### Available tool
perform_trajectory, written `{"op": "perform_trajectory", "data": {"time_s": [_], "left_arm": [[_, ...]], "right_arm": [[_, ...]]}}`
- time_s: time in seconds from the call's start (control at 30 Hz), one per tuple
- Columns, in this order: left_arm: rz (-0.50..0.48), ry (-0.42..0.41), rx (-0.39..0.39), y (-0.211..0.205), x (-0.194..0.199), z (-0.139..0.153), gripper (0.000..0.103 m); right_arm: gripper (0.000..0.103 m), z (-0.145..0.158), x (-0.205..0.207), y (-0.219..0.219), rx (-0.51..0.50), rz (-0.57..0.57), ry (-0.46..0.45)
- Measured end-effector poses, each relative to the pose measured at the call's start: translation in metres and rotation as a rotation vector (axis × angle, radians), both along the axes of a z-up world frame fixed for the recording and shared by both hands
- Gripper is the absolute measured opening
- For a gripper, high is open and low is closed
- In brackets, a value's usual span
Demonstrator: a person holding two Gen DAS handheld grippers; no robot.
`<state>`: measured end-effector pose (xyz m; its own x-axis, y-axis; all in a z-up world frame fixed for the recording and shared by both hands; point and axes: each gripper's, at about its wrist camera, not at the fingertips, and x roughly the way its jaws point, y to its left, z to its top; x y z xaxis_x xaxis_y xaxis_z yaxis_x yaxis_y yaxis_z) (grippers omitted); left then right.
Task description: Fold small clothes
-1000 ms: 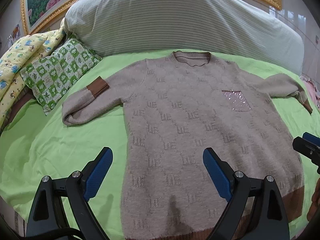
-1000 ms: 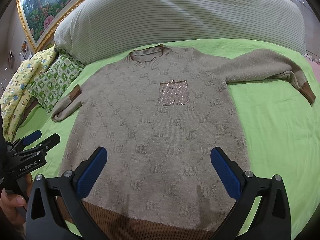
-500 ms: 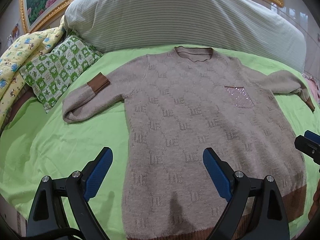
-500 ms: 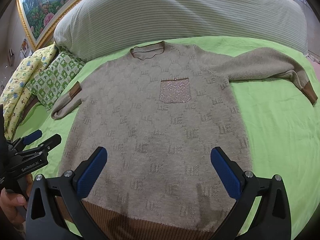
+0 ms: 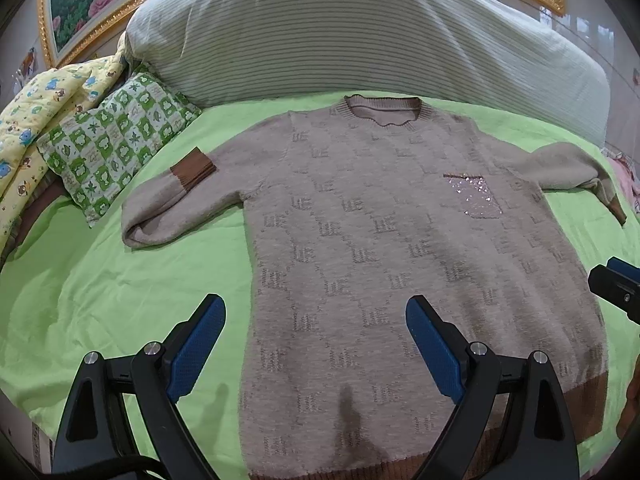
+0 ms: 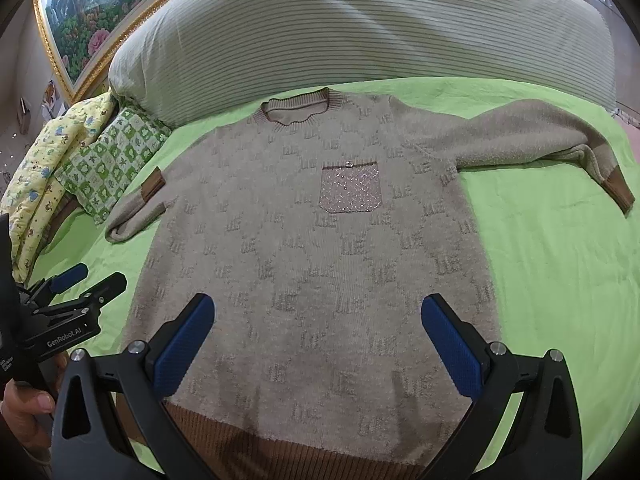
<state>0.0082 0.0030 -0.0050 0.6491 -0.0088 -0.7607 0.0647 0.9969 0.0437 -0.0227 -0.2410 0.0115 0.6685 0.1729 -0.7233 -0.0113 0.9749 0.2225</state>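
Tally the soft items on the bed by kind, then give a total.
Sweater: 1
Striped bolster pillow: 1
Green checked cushion: 1
Yellow cartoon quilt: 1
Total: 4

"GenRobot.AI" on left hand-held gripper [image 6: 86, 280]

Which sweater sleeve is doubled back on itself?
The sleeve beside the green checked pillow: its brown cuff lies folded back on it; the other sleeve stretches outward.

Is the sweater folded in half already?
No, the sweater lies spread flat on the green bedsheet, with its sparkly pocket and collar showing and one sleeve stretched out to the side.
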Motion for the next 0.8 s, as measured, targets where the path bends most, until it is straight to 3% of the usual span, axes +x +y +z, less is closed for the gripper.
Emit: {"op": "perform_trajectory", "data": {"time_s": [0.47, 0.8], "left_arm": [[-0.008, 0.010, 0.008, -0.004, 0.008, -0.003, 0.092], [-0.010, 0.031, -0.026, -0.012, 0.049, -0.005, 0.092]], "right_arm": [[0.103, -0.002, 0.003, -0.009, 0.040, -0.017, 0.012], [0.099, -0.003, 0.017, -0.090, 0.053, -0.223, 0.020]]}}
